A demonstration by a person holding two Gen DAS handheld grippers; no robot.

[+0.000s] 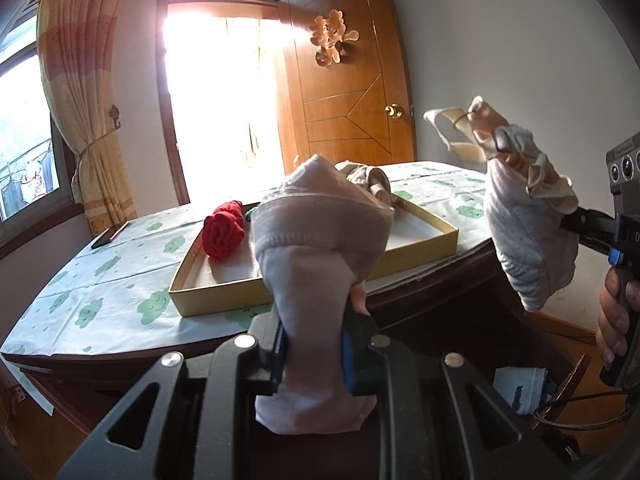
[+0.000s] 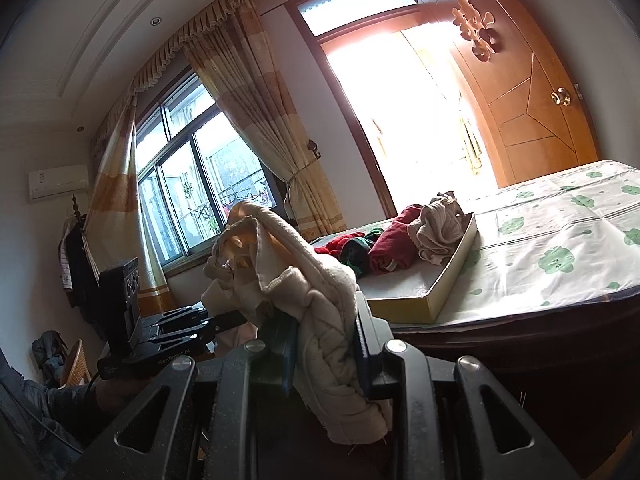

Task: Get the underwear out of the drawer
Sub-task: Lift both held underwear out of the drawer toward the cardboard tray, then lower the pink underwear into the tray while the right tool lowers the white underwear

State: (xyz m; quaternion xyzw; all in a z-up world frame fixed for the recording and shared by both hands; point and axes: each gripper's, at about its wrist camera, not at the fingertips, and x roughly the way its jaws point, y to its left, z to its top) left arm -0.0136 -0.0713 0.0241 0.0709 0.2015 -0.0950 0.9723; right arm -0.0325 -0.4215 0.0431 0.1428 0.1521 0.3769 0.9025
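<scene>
My left gripper (image 1: 314, 350) is shut on pale pink underwear (image 1: 320, 232), held up in front of the table edge. My right gripper (image 2: 324, 354) is shut on cream-white underwear (image 2: 320, 300); it also shows in the left wrist view (image 1: 524, 216), lifted to the right of the table. The left gripper body shows in the right wrist view (image 2: 160, 328). A shallow yellow box (image 1: 420, 246) on the table holds rolled red underwear (image 1: 224, 230), a beige piece (image 1: 366, 178) and a green one. The open drawer (image 1: 568, 376) lies low right with a light blue folded item (image 1: 518, 386) inside.
The table (image 1: 104, 280) has a white cloth with green cloud prints. A dark phone (image 1: 110, 236) lies at its far left edge. A wooden door (image 1: 352, 80), bright doorway, curtain (image 1: 76, 80) and window stand behind. A cable (image 1: 580, 412) loops by the drawer.
</scene>
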